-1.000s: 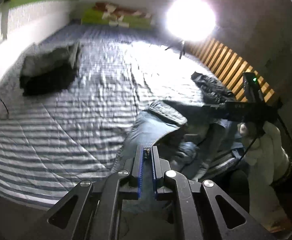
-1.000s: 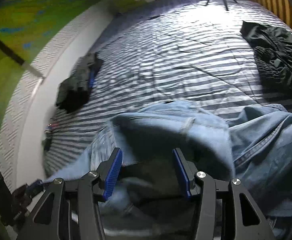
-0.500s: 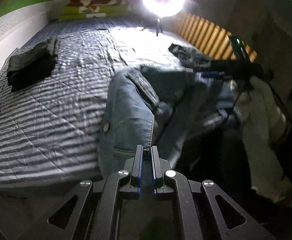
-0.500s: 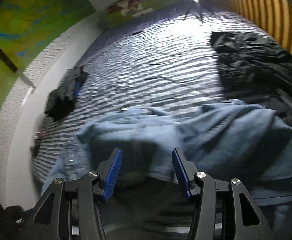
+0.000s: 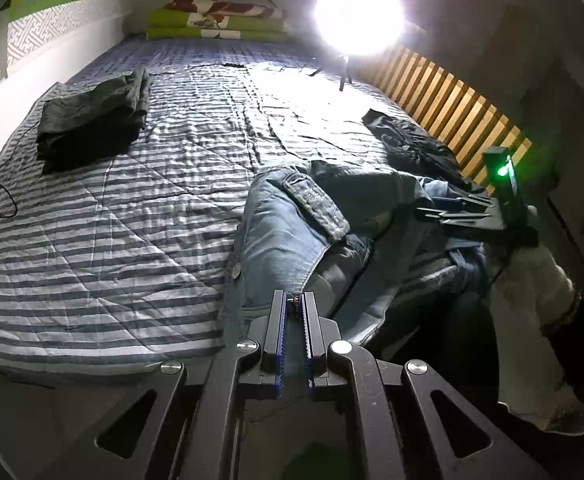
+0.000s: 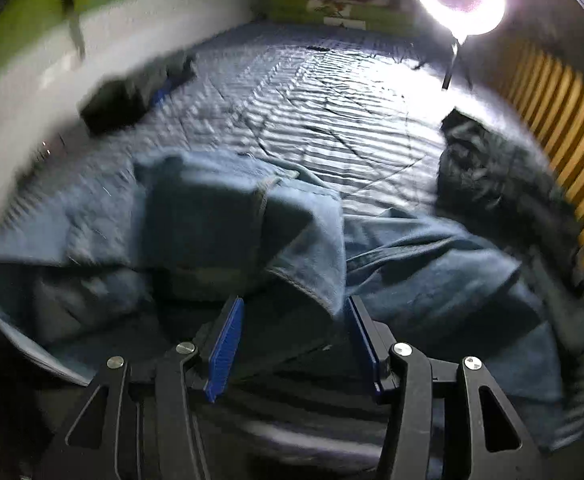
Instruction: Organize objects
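Two grippers work on one pair of jeans [image 5: 292,236] at the near edge of the bed [image 5: 103,240]. Our left gripper [image 5: 295,308] has its pads pinched together on the denim edge by the zipper, so that corner of the jeans is in our hold. Our right gripper [image 6: 292,312] stands about half open over a fold of the jeans [image 6: 247,220]; cloth lies between and just ahead of the pads, but we cannot tell that either pad presses on it.

From the left gripper the jeans run away and to the right, the waistband up front and the long axis trailing toward the right gripper [image 5: 464,212], which sits beside the far side of the heap. So the right hand is the nearer one to the loose part, and we judge that the next move is for it to close on that fold.

Farther up the bed from the jeans, a folded dark pile [image 5: 91,128] lies well apart to the left, a crumpled dark garment [image 5: 412,140] near on the right, and a ring light [image 5: 358,16] stands beyond.
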A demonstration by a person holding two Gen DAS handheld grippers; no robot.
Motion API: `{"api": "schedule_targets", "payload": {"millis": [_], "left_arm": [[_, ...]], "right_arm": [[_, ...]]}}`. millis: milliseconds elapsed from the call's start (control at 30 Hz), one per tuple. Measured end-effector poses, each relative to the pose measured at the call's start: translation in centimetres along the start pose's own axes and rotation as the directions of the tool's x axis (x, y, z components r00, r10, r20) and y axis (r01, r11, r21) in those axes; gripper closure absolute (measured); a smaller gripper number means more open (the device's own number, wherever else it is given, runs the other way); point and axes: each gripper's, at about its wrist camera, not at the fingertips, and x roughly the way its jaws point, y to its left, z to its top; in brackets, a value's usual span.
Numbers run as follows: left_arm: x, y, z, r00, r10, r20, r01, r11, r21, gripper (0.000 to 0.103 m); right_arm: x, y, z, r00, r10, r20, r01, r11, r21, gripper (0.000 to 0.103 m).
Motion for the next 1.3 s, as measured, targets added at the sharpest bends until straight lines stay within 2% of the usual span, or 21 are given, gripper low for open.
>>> {"api": "schedule_targets", "payload": {"millis": [133, 167, 200, 233, 300, 367, 400, 467, 533, 600, 667, 733, 767, 800, 867, 967, 1067, 1133, 1200, 1267, 1300], "left_arm": [[0.0, -0.4, 0.3, 1.000, 0.005, -0.003, -0.005, 1.000, 0.004, 0.096], [0.0, -0.5, 0.4, 1.000, 0.007, -0.002, -0.007, 1.000, 0.009, 0.096], [-0.2, -0.9, 0.5, 1.000, 0.012, 0.001, -0.012, 1.000, 0.020, 0.096], [-0.4, -1.2, 0.5, 1.000, 0.020, 0.004, -0.020, 0.999, 0.033, 0.096], [-1.1, -2.0, 0.5, 1.000, 0.025, 0.015, -0.026, 0.998, 0.059, 0.096], [-1.5, -3.0, 0.3, 1.000, -0.006, 0.017, 0.005, 0.997, 0.075, 0.096], [-1.3, -4.2, -0.1, 0.999, -0.032, 0.006, 0.032, 0.995, 0.098, 0.096], [-0.4, -6.0, -0.8, 0.997, -0.079, -0.027, 0.081, 0.987, 0.135, 0.096], [1.8, -8.3, -1.7, 0.983, -0.156, -0.094, 0.169, 0.973, 0.160, 0.096], [4.5, -11.0, -2.8, 0.971, -0.175, -0.164, 0.209, 0.953, 0.220, 0.093], [6.3, -12.7, -3.9, 0.960, -0.173, -0.222, 0.228, 0.941, 0.252, 0.093], [6.6, -13.3, -4.8, 0.971, -0.122, -0.208, 0.183, 0.934, 0.306, 0.089], [6.5, -13.3, -5.3, 0.978, -0.085, -0.189, 0.146, 0.929, 0.341, 0.079], [6.3, -13.2, -6.1, 0.985, -0.038, -0.166, 0.098, 0.923, 0.372, 0.055], [6.2, -13.0, -7.6, 0.992, 0.040, -0.119, 0.014, 0.907, 0.420, 0.031], [7.4, -13.8, -10.0, 0.986, 0.111, -0.125, -0.032, 0.859, 0.510, 0.030], [9.2, -14.8, -10.8, 0.985, 0.111, -0.132, -0.027, 0.856, 0.517, 0.030], [10.0, -15.9, -11.6, 0.985, 0.164, -0.046, -0.106, 0.800, 0.590, 0.030], [11.3, -16.3, -12.4, 0.975, 0.219, 0.021, -0.181, 0.745, 0.642, 0.030], [12.4, -16.3, -12.4, 0.971, 0.234, 0.042, -0.205, 0.732, 0.650, 0.030], [12.9, -16.3, -12.3, 0.971, 0.232, 0.050, -0.209, 0.736, 0.644, 0.038]], "right_arm": [[1.0, 1.8, 1.3, 0.982, -0.166, 0.094, 0.178, 0.974, -0.139, 0.056], [1.0, 2.1, 1.7, 0.976, -0.178, 0.123, 0.197, 0.967, -0.163, 0.071], [1.0, 2.1, 2.2, 0.978, -0.168, 0.127, 0.188, 0.968, -0.165, 0.094], [0.9, 1.9, 2.5, 0.981, -0.151, 0.119, 0.167, 0.975, -0.147, 0.094], [-0.4, 0.0, 3.5, 0.991, -0.054, 0.125, 0.058, 0.998, -0.030, 0.094], [-2.0, -3.7, 4.1, 0.983, 0.088, 0.159, -0.112, 0.982, 0.152, 0.094], [-2.2, -5.7, 4.1, 0.972, 0.153, 0.178, -0.194, 0.950, 0.243, 0.094], [-1.7, -10.3, 3.5, 0.948, 0.244, 0.207, -0.312, 0.849, 0.427, 0.095], [-0.4, -13.4, 2.7, 0.936, 0.275, 0.222, -0.353, 0.765, 0.539, 0.095], [1.5, -15.9, 1.7, 0.926, 0.306, 0.222, -0.375, 0.669, 0.642, 0.095], [3.1, -16.6, 1.3, 0.930, 0.312, 0.196, -0.357, 0.628, 0.691, 0.095], [4.1, -16.3, 1.5, 0.936, 0.308, 0.169, -0.334, 0.634, 0.698, 0.095], [4.4, -16.4, 1.6, 0.936, 0.313, 0.163, -0.334, 0.635, 0.696, 0.095], [4.5, -16.4, 1.7, 0.935, 0.315, 0.160, -0.334, 0.637, 0.695, 0.095], [4.7, -16.3, 2.2, 0.938, 0.316, 0.145, -0.325, 0.652, 0.685, 0.095], [4.8, -15.9, 2.8, 0.941, 0.315, 0.125, -0.315, 0.677, 0.665, 0.095], [4.1, -15.3, 4.0, 0.936, 0.321, 0.146, -0.337, 0.691, 0.639, 0.095], [3.4, -14.8, 5.0, 0.930, 0.328, 0.164, -0.356, 0.698, 0.622, 0.095], [2.6, -14.2, 6.3, 0.929, 0.327, 0.174, -0.363, 0.711, 0.602, 0.095], [1.7, -13.6, 7.9, 0.926, 0.328, 0.187, -0.374, 0.722, 0.582, 0.095], [1.2, -13.2, 8.7, 0.925, 0.328, 0.193, -0.378, 0.728, 0.572, 0.095]]}}
